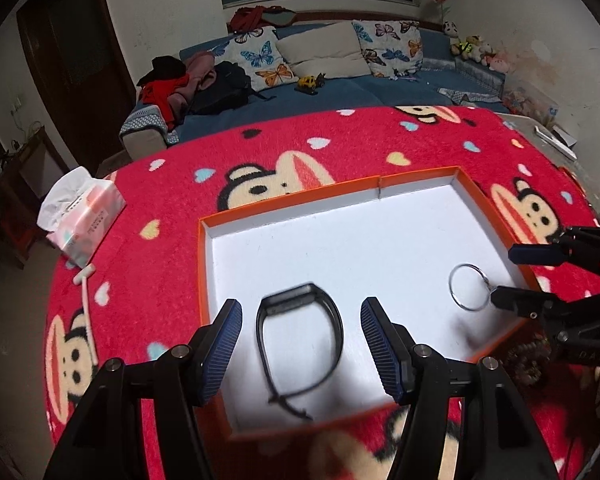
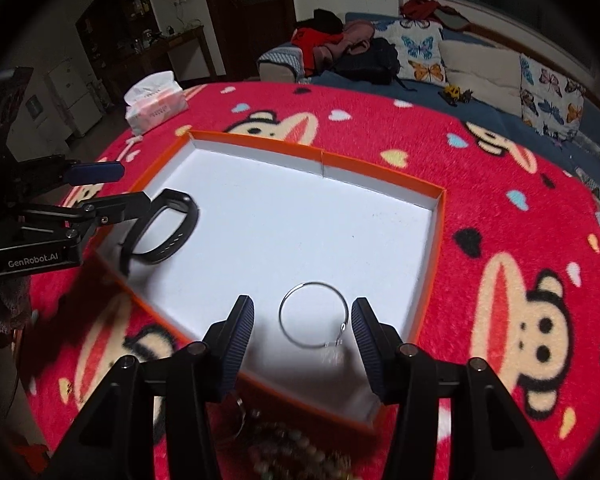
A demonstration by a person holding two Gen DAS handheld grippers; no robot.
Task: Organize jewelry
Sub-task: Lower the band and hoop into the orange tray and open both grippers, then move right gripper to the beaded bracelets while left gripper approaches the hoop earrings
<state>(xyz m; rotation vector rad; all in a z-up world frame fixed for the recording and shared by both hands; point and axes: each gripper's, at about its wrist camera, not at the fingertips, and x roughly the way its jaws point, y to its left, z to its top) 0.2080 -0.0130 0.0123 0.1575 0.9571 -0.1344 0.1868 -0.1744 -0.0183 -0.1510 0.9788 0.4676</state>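
At 6 o'clock in the right wrist view a heap of beaded bracelets (image 2: 296,452) waits on the surface, outside the orange tray (image 2: 432,240). The right tongs (image 2: 303,334) stand wide open around the silver ring (image 2: 313,314), holding nothing; closing carelessly could flick this thin ring against the wall. In the left view, the left tongs (image 1: 301,338) are also wide open and empty around the black wristband (image 1: 299,340), at 6 o'clock of the tray. The band looks springy, so a squeeze may make it jump out. Farther, at 10 o'clock, lies a tissue pack (image 1: 82,216).
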